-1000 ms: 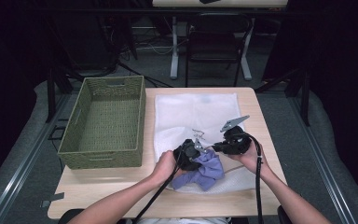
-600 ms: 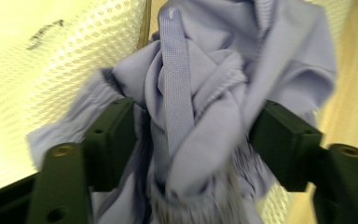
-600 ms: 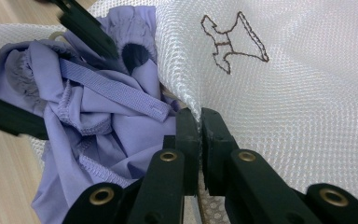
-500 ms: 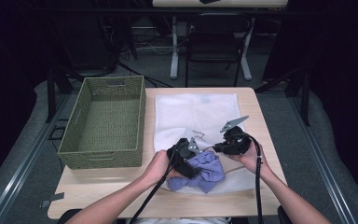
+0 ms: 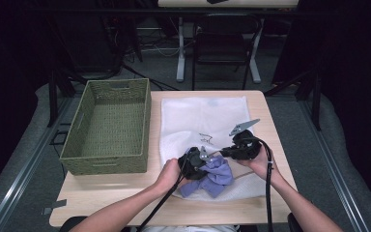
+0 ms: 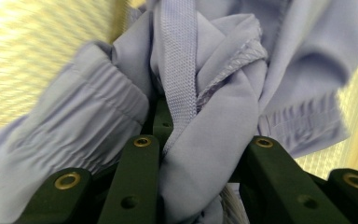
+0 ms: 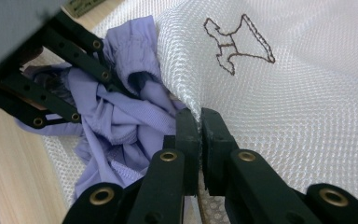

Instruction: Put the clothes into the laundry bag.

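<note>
My left tool (image 5: 204,155) is closed on the lilac garment (image 6: 214,154); its cloth is bunched between the two jaws. My right tool (image 7: 199,140) is closed too, and it pinches the edge of the white mesh bag (image 7: 307,107) just beside the garment. In the high view both tools meet over the near part of the bag, and the garment (image 5: 211,178) lies crumpled there, partly on the mesh. The bag (image 5: 203,116) is spread flat on the wooden worktop (image 5: 116,203). A green woven basket (image 5: 107,126) stands at its left.
</note>
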A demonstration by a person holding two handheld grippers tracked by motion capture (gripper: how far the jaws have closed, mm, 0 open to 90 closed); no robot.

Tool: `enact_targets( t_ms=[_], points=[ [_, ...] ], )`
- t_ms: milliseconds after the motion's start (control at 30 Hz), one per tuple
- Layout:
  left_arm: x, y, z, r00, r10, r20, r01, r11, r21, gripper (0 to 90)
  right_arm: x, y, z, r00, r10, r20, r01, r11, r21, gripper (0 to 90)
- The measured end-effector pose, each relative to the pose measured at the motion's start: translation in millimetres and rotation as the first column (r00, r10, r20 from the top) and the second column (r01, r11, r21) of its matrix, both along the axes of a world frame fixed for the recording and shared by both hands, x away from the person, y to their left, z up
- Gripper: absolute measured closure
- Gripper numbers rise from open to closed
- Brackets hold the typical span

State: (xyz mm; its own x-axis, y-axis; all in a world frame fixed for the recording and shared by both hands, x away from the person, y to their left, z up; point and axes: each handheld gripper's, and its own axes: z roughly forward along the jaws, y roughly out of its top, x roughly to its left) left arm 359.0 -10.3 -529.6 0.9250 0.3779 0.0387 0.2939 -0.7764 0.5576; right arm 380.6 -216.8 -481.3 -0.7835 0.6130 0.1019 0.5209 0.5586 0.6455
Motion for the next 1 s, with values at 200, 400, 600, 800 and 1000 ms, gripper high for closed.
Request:
enact_targets(
  t_ms=[200,400,600,800,1000],
  points=[
    [2.9,-4.8,-10.8,0.9993,0.035,-0.011,-0.035,0.9993,0.013,70.9,1.3,-1.1,-2.1,1.0,-0.006,-0.008,0.006,1.0,-0.001,87.3],
    [1.2,0.5,-0.3,0.9995,0.022,-0.023,-0.022,0.9998,0.005,46.8,2.7,-1.4,-6.8,0.9999,-0.005,-0.016,0.005,0.9999,-0.01,87.3],
    [-11.3,13.8,16.4,0.9999,-0.002,-0.012,0.002,1.0,0.006,31.8,3.7,-2.0,-7.5,0.9998,-0.006,-0.021,0.006,0.9999,-0.009,87.3],
    [-7.1,9.5,7.5,0.999,-0.029,-0.033,0.029,0.9994,0.017,33.8,4.9,-1.3,-7.5,0.9997,-0.004,-0.024,0.004,1.0,-0.004,87.3],
    [0.1,2.0,-17.0,0.9975,-0.008,-0.07,0.01,0.9998,0.018,62.0,4.6,1.0,-6.4,0.9997,0.0,-0.023,0.0,1.0,-0.001,87.3]
  ],
)
